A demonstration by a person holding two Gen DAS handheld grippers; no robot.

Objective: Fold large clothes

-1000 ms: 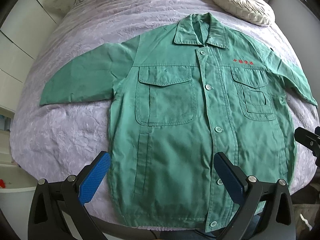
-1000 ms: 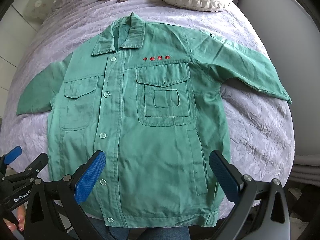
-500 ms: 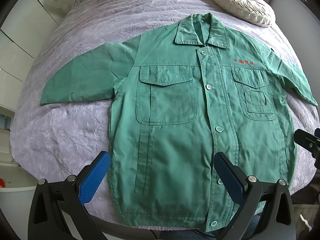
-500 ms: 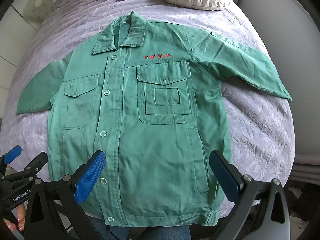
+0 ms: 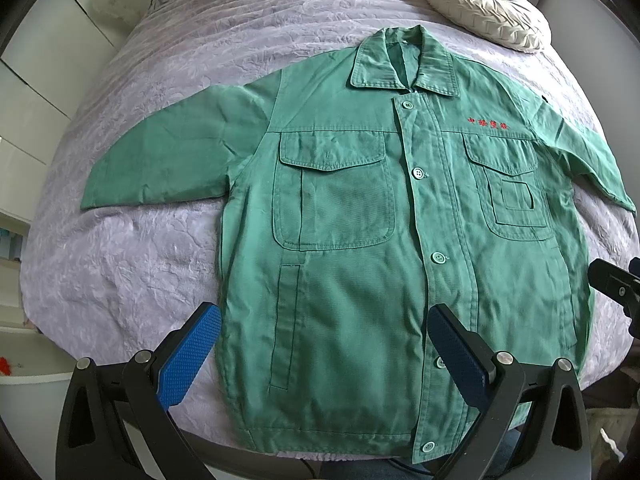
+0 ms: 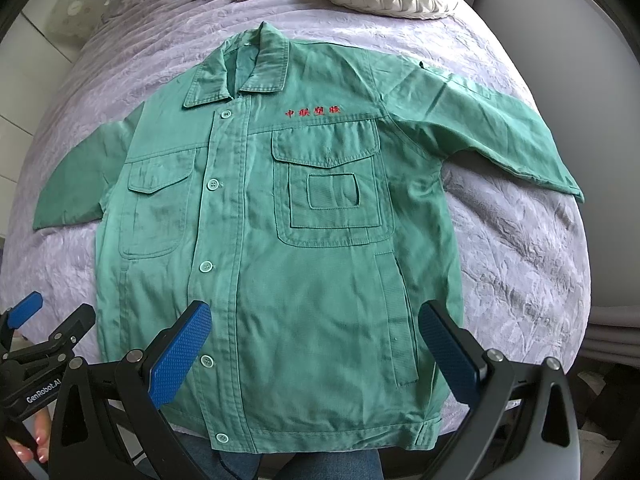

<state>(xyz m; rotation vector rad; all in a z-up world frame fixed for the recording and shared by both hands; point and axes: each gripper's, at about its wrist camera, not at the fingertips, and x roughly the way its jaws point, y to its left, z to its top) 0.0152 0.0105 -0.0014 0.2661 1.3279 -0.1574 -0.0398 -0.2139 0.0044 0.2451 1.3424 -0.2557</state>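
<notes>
While both grippers are hanging above the near hem, almost nothing is changing: over the last second the long-sleeved green cotton work jacket (image 5: 344, 248) is lying exactly as it lay, and only the cameras are drifting a touch, so the garment is sitting slightly lower in each view. It is spread face up and buttoned on the crinkled lilac bedspread (image 5: 132, 264), collar towards the round cream pleated cushion (image 5: 488, 8), both sleeves stretched out sideways, hem towards the person, whose jeans are showing just below it in the right wrist view.

The left gripper (image 5: 320, 356) is holding its blue-padded fingers wide apart over the hem's left half, gripping nothing; the right gripper (image 6: 316, 354) is likewise spread wide and empty over the right half. Part of the right tool is showing at the edge of the left view.

Judging by this, folding is not yet beginning. The stillness suggests the person is lining up a first grasp, probably a sleeve or a side edge.
</notes>
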